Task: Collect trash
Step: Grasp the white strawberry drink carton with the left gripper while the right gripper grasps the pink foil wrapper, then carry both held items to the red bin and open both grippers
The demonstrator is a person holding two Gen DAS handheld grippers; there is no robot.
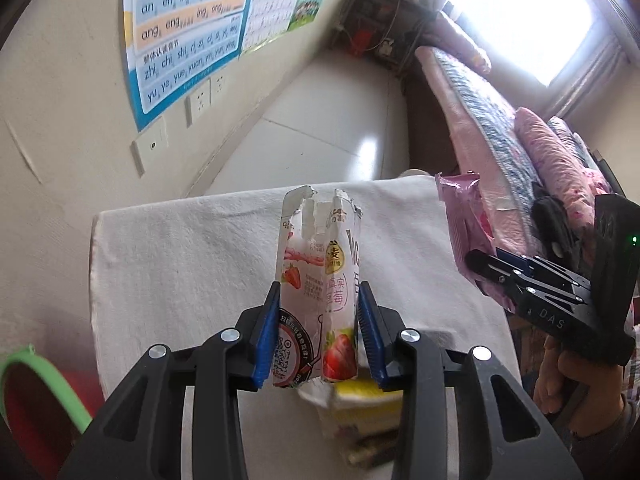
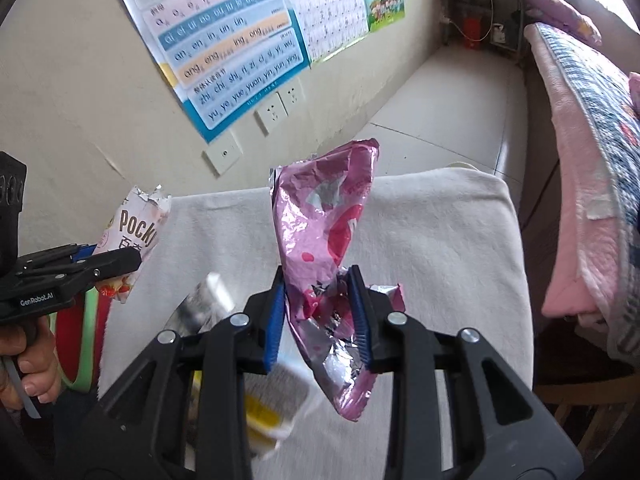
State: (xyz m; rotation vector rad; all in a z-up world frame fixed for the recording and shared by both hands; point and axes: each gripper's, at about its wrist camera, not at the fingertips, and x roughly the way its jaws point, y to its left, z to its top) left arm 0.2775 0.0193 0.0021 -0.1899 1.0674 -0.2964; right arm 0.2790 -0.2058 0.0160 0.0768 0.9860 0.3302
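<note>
My left gripper [image 1: 318,292] is shut on a torn strawberry Pocky box [image 1: 318,280] and holds it upright above the white cloth-covered table [image 1: 180,264]. The box also shows in the right wrist view [image 2: 134,236], at the left. My right gripper [image 2: 318,276] is shut on a crumpled pink foil wrapper [image 2: 324,240], lifted above the table. The wrapper also shows in the left wrist view [image 1: 466,224], at the right. A yellow and white cup [image 1: 360,408] lies on the table under the left gripper; it also shows in the right wrist view [image 2: 272,404], beside a silver wrapper [image 2: 200,304].
A red bin with a green rim [image 1: 40,384] stands to the left of the table; it also shows in the right wrist view [image 2: 80,340]. The wall with posters [image 1: 188,28] is at left. A bed with pink bedding [image 2: 592,160] is at right.
</note>
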